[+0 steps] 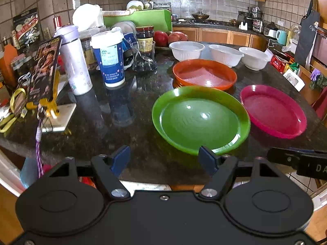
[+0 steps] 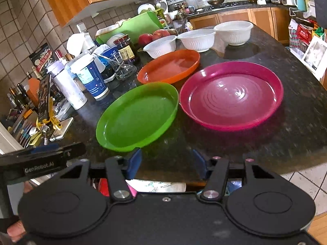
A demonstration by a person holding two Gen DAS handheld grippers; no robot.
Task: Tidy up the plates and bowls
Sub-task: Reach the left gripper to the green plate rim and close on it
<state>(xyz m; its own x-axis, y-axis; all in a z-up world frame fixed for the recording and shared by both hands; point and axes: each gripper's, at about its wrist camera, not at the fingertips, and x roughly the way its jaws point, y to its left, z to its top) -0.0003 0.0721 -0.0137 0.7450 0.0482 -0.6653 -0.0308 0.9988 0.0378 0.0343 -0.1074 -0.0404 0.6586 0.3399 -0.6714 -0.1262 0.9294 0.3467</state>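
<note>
Left wrist view: three plates [image 1: 201, 120], three white bowls [image 1: 225, 54], both tongs [image 1: 165, 159] [image 2: 166, 164] agape, empty.

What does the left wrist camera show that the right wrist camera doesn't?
Only the left wrist view shows the left gripper head-on, open with nothing between its fingers, its right finger tip overlapping the green plate's near rim in the picture, and a dark apron hanging at right.

Only the right wrist view shows the right gripper head-on, holding nothing, and the person's fingers at lower left.

Both show the green plate, pink plate, orange plate, three white bowls and blue cup.
</note>
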